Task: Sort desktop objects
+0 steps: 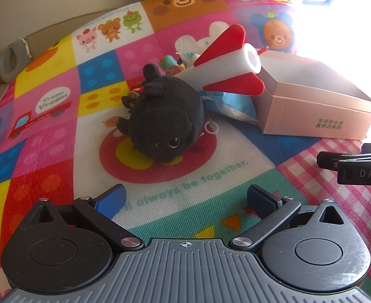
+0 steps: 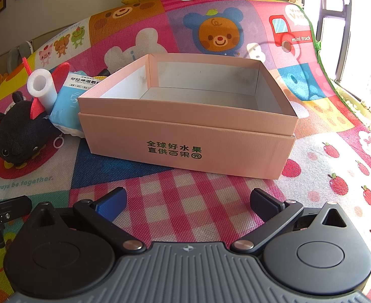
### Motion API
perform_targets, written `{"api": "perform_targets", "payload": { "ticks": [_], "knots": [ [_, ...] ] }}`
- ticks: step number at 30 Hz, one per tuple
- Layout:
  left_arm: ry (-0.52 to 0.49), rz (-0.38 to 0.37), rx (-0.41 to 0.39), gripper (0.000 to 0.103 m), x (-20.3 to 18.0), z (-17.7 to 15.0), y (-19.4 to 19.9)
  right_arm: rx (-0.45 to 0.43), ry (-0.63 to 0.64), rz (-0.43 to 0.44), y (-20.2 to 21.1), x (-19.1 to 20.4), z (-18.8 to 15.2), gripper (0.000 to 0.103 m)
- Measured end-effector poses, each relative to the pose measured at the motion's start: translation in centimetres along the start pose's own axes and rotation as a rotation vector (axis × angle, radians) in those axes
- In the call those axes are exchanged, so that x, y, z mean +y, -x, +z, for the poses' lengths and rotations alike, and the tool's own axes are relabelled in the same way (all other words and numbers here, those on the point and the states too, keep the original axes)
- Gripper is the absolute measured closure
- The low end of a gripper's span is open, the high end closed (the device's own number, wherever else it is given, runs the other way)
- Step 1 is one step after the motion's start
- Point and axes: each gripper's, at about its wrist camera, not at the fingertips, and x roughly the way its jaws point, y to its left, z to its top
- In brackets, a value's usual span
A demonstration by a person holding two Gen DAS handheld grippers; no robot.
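1. The open pink cardboard box (image 2: 188, 128) is seen empty on the colourful patchwork play mat (image 2: 198, 202); nothing is sorted yet.
2. The round black plush toy (image 1: 166, 116), red-finned white foam rocket (image 1: 232, 63) and blue wipes packet (image 2: 68, 103) are left piled just beside the box (smaller items behind are unclear).
3. The left gripper (image 1: 186, 198) and right gripper (image 2: 188, 199) are held spread wide, grasping nothing.

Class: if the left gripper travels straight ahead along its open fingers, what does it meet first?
Most likely the black plush, lying on the mat straight ahead of the open left gripper; the foam rocket lies behind it.
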Motion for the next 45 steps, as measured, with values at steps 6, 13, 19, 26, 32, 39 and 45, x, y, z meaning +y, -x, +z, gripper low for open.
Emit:
{"api": "perform_targets", "payload": {
  "ticks": [6, 13, 19, 26, 32, 39, 45],
  "knots": [
    [0.000, 0.000, 0.000, 0.000, 0.0, 0.0, 0.0, 0.045, -0.023, 0.001, 1.1, -0.2, -0.2, 0.000],
    [0.000, 0.000, 0.000, 0.000, 0.0, 0.0, 0.0, 0.086, -0.026, -0.021, 2.2, 0.6, -1.0, 0.000],
    [-0.001, 0.000, 0.000, 0.000, 0.0, 0.0, 0.0, 0.085, -0.027, -0.029, 2.2, 0.7, -1.1, 0.000],
    [-0.001, -0.001, 0.000, 0.000, 0.0, 0.0, 0.0, 0.079, -0.022, -0.030, 2.2, 0.7, -1.2, 0.000],
    [0.007, -0.018, -0.010, 0.000, 0.2, 0.0, 0.0, 0.080, -0.022, -0.026, 2.2, 0.7, -1.1, 0.000],
    [-0.005, 0.044, -0.029, 0.000, 1.3, 0.5, 0.6, 0.070, -0.024, -0.009, 2.4, 0.5, -1.2, 0.000],
    [-0.119, 0.109, -0.015, 0.000, 3.4, 1.0, 0.9, -0.049, 0.111, 0.035, 4.6, 2.4, 0.2, 0.019]
  ]
}}
